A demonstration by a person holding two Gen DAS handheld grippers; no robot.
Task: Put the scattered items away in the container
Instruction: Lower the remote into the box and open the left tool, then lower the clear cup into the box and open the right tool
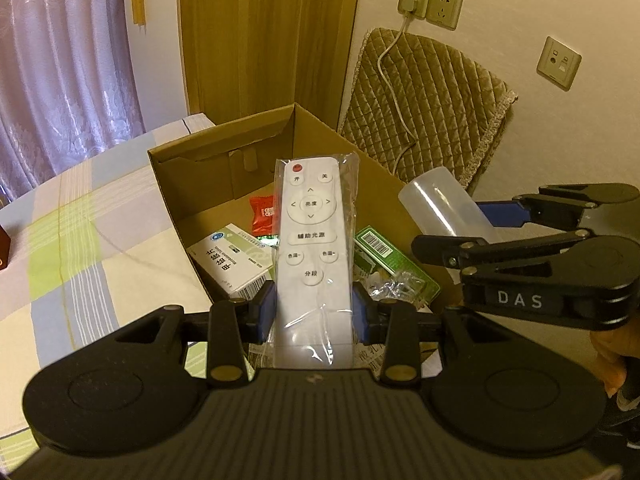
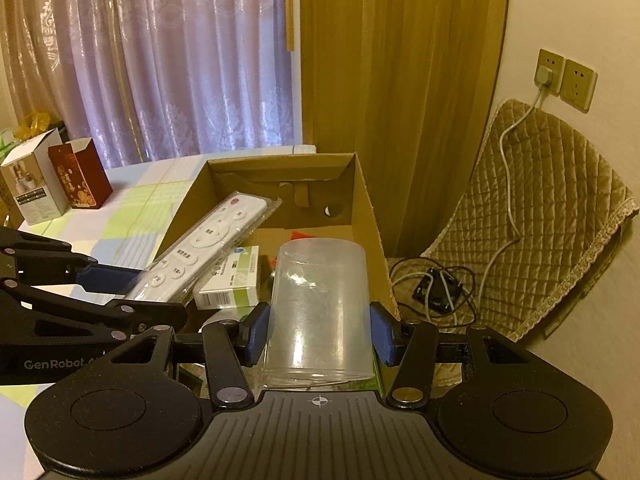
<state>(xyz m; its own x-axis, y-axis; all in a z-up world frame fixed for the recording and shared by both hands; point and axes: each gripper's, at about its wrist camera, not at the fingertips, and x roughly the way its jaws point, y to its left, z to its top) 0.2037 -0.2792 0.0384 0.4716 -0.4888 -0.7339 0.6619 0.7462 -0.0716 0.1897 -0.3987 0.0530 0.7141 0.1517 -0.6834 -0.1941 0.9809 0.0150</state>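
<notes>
**Two items held over the box, both awaiting release**

Item one: our left gripper (image 1: pixel 313 307) is clamped on a white remote (image 1: pixel 312 240) in a clear plastic sleeve, the blue pads pressing its lower sides, the button end pointing forward past the jaws and out over the cardboard box (image 1: pixel 224 148).

Item two: our right gripper (image 2: pixel 319 330) is clenched around a clear plastic cup (image 2: pixel 320 304), its closed end lying forward of the jaws, above the box's near right corner.

Already below the jaws, inside the box: a white and green medicine box (image 1: pixel 230 258), a red packet (image 1: pixel 264 211), a green carton (image 1: pixel 380 248).

Risks, as we judge them: the slick sleeve may let the remote slide out early; the cup may roll on landing or tip over the right wall (image 2: pixel 370 216); our grippers sit close together and may knock one another on release.
</notes>
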